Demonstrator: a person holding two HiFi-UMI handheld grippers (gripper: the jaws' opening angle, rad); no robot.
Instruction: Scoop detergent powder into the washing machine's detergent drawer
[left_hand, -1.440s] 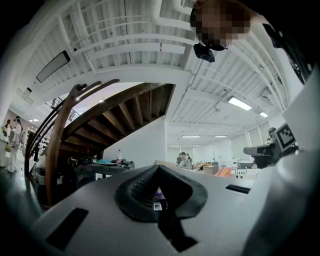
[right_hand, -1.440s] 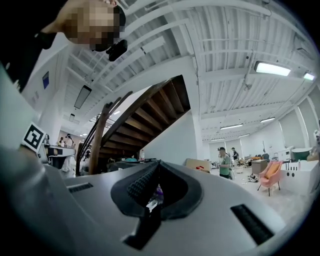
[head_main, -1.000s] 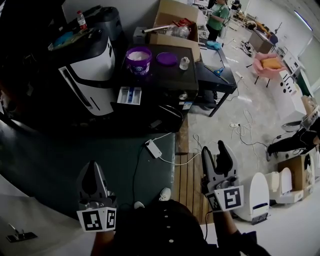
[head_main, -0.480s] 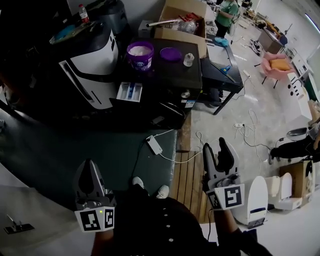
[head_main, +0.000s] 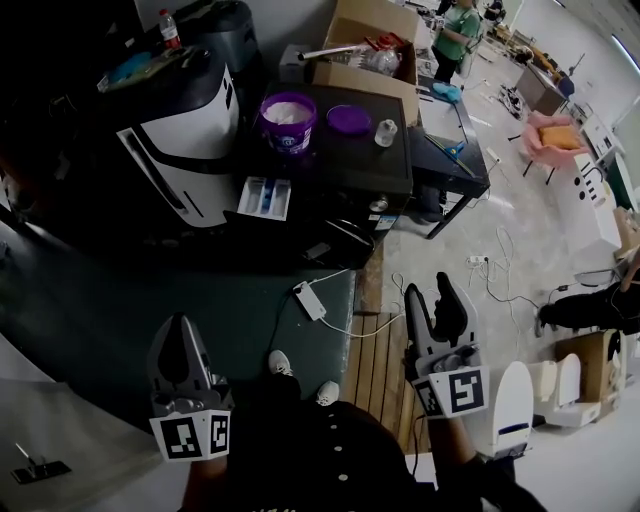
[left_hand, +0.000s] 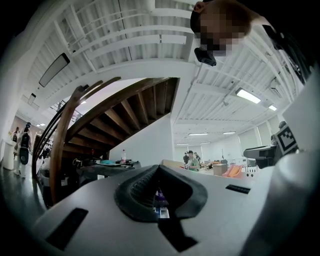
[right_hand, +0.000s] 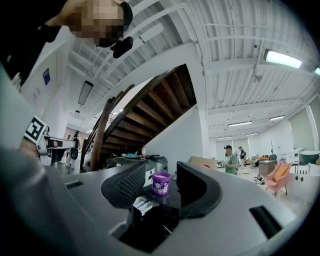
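The washing machine (head_main: 340, 165) looks a bit nearer than a moment ago. The right gripper (head_main: 432, 298) has just closed a little, but its jaws are wide apart with nothing between them. The left gripper (head_main: 178, 325) is pinched together and empty, showing only a thin slit. A round purple tub (head_main: 288, 120) of white powder sits on top of the machine, its flat purple lid (head_main: 349, 119) beside it. The white detergent drawer (head_main: 265, 196) sticks out of the machine's front, which is too dark to see well.
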